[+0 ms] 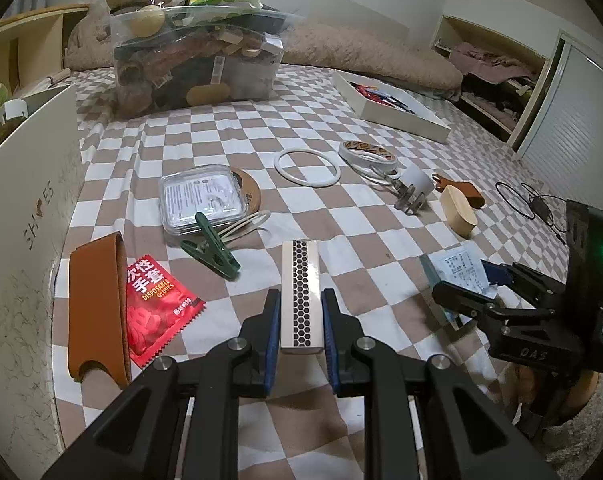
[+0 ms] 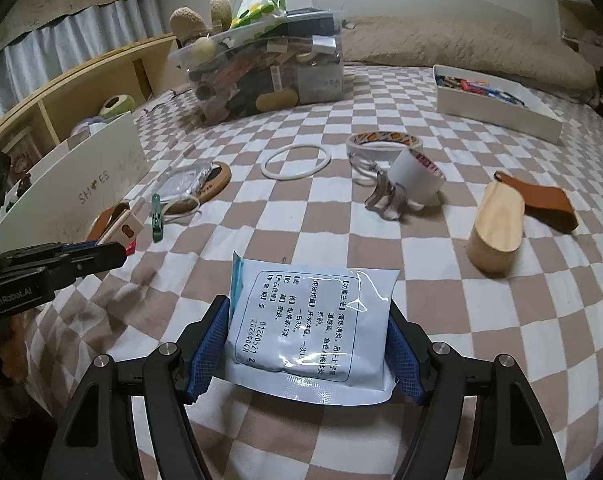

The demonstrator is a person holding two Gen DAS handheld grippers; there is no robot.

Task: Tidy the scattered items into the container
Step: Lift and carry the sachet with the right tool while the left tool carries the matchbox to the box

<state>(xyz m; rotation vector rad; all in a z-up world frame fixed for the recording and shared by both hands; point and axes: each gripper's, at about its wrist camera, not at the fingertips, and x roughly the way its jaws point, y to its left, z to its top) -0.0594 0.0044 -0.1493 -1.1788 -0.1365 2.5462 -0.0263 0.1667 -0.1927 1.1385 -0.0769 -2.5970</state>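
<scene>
Left gripper [image 1: 301, 316]: its blue pads are clamped on the long sides of a matchbox [image 1: 300, 296], whose honeycomb striking strip faces up. Ahead and to its left lie a red disposable-gloves packet [image 1: 157, 308], a tan leather sleeve [image 1: 95, 308] and a green clothes peg [image 1: 211, 248]. Farther ahead a clear storage bin [image 1: 197, 60] stands heaped with objects, and a white shoe box [image 1: 25, 208] borders the far left.

Right gripper [image 2: 309, 340]: the jaws grip the two side edges of a pale blue printed sachet [image 2: 305, 320], held above the checked bedspread [image 2: 501, 320]. Ahead and to its right lies a wooden block [image 2: 497, 224]; straight ahead stand a tape roll [image 2: 385, 142] and a white ring [image 2: 295, 162]. A shallow white tray [image 2: 497, 114] sits far right.
</scene>
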